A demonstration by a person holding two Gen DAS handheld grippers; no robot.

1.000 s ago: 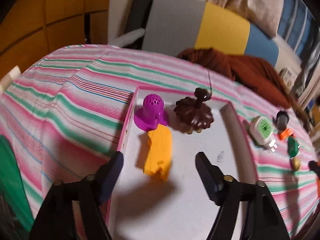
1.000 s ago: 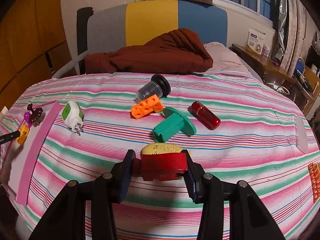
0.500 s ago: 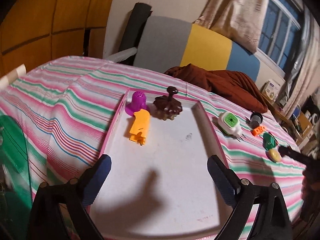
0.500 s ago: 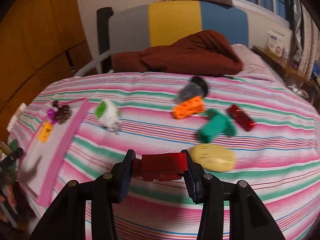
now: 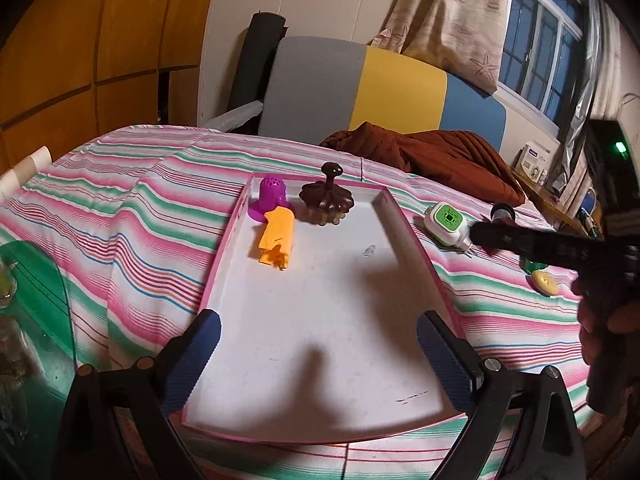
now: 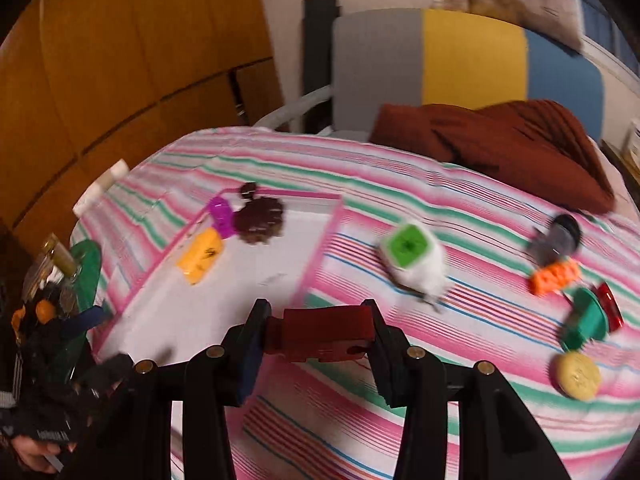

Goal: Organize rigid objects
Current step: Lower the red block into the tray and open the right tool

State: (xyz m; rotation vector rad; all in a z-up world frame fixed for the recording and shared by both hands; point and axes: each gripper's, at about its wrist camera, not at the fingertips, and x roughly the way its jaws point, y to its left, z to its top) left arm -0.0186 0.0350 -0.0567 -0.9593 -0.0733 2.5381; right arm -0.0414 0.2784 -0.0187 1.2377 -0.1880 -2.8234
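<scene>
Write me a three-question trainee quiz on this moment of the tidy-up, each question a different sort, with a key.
1. True or false: the right gripper is shut on a red block.
2. Multiple choice: which item lies in the pink-rimmed tray? A. the green and white plug B. the orange piece C. the yellow disc
3. Fill in: the left gripper is ____ and holds nothing.

Key: 1 true; 2 B; 3 open.
</scene>
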